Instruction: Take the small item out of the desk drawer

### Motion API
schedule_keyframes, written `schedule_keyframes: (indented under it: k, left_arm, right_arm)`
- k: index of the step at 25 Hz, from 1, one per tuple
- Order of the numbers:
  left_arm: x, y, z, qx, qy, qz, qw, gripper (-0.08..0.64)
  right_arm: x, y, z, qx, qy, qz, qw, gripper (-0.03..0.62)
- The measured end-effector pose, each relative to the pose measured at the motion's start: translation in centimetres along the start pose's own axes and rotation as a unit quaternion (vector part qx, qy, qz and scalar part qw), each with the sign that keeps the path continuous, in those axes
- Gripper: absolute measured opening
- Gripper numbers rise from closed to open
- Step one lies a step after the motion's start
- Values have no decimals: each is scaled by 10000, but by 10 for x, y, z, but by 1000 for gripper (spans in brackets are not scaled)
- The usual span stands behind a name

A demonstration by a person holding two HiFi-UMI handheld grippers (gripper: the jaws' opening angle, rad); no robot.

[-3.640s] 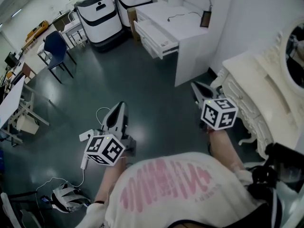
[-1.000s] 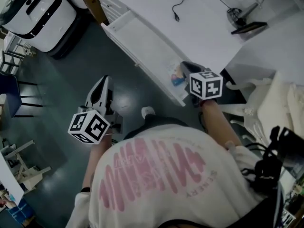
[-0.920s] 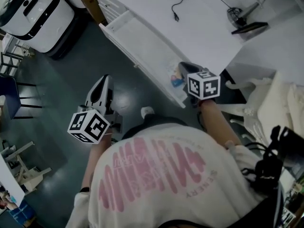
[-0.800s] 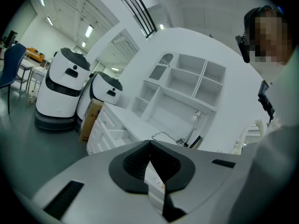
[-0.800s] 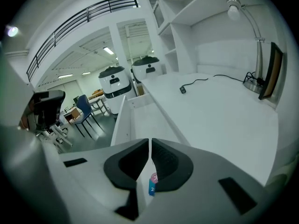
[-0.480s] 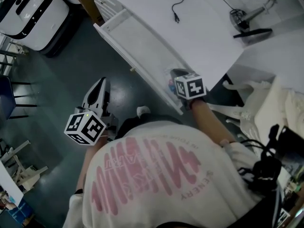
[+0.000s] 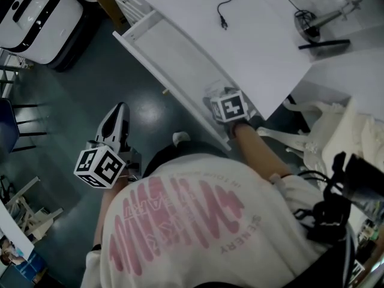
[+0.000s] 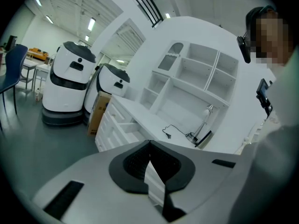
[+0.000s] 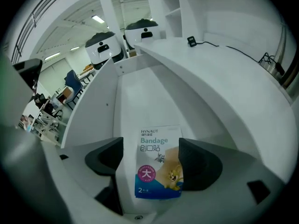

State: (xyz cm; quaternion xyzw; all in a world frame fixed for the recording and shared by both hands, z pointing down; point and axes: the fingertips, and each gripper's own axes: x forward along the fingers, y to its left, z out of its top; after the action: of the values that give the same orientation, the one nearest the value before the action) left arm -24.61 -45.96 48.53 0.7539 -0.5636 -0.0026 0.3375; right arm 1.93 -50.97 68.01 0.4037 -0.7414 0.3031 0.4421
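The desk drawer [image 7: 174, 59] is already open, and the right gripper [image 9: 153, 164] is opening its jaws around the bandage packet [image 9: 158, 148], not yet gripped or lifted, while the left gripper [image 8: 149, 160] is closed and empty.

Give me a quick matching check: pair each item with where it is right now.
Items:
1. bandage packet
2. left tool
3. desk lamp
4. white machine

Places or states:
A. standing on the desktop
B. parked on the floor, top left of the head view
C. lying flat in the open drawer
D. shut and empty, held above the floor

Pairs: 1-C, 2-D, 3-A, 4-B
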Motion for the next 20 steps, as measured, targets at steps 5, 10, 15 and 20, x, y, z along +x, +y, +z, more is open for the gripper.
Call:
schedule_keyframes:
  k: [5, 10, 15, 20]
  left_arm:
    - [5, 8, 0, -40, 52, 57, 10000, 29]
    - [10, 9, -5, -66, 92, 44, 9999, 29]
    - [14, 7, -8, -74, 140, 37, 9999, 29]
    - [11, 13, -11, -142, 127, 111, 9998, 29]
  right_arm:
    - [16, 0, -6, 12, 241, -152, 9996, 413]
    - [13, -15, -60, 635, 1529, -429, 9853, 423]
    - [30, -25, -44, 722, 1076, -212, 9913, 428]
    - [30, -24, -45, 640, 1076, -214, 9919, 428]
